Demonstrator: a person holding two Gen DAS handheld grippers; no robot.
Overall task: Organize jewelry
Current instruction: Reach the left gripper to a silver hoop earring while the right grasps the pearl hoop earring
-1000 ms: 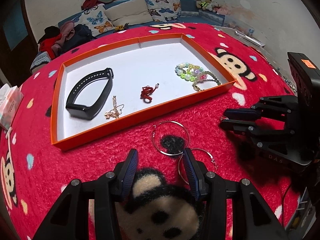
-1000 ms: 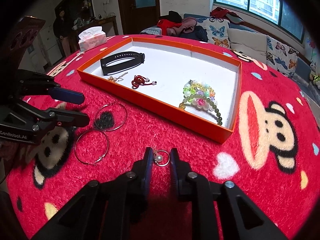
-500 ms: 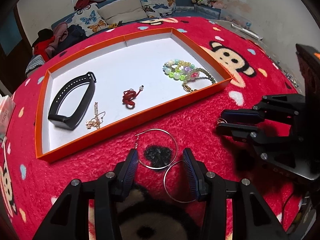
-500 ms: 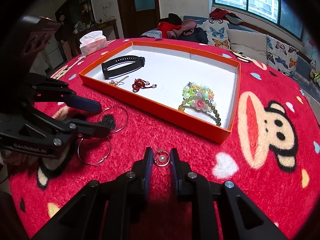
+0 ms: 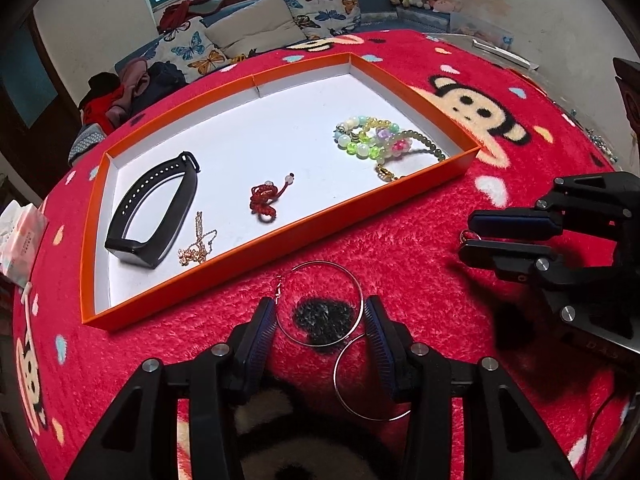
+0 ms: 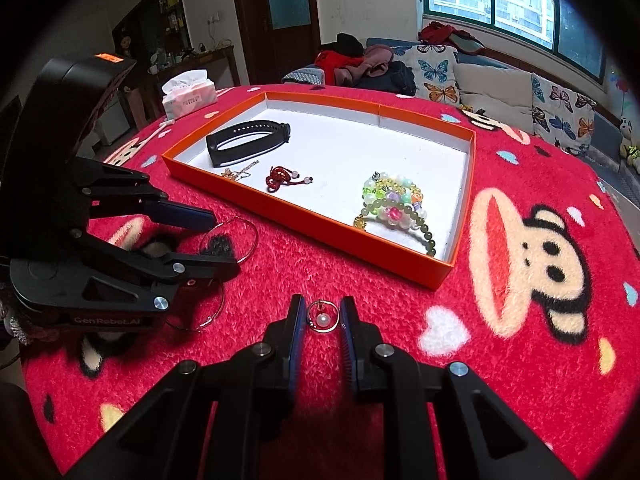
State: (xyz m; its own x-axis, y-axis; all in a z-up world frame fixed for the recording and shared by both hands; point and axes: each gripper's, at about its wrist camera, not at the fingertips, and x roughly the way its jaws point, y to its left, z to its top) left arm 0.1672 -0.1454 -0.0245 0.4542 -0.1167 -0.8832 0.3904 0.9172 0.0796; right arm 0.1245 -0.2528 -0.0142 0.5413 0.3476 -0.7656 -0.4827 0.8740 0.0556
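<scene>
An orange tray with a white floor holds a black band, a gold chain, a red knot charm and bead bracelets. Two large silver hoops lie on the red cloth before the tray. My left gripper is open, with its fingers either side of the nearer hoop. My right gripper holds a small gold ring with a pearl between nearly closed fingers.
The round table has a red fuzzy monkey-print cloth. A tissue pack sits at its edge. A sofa with butterfly cushions and clothes stands behind.
My left gripper has moved forward, so the nearer hoop now lies between its fingers. My right gripper has stayed on the pearl ring and lifted slightly.
</scene>
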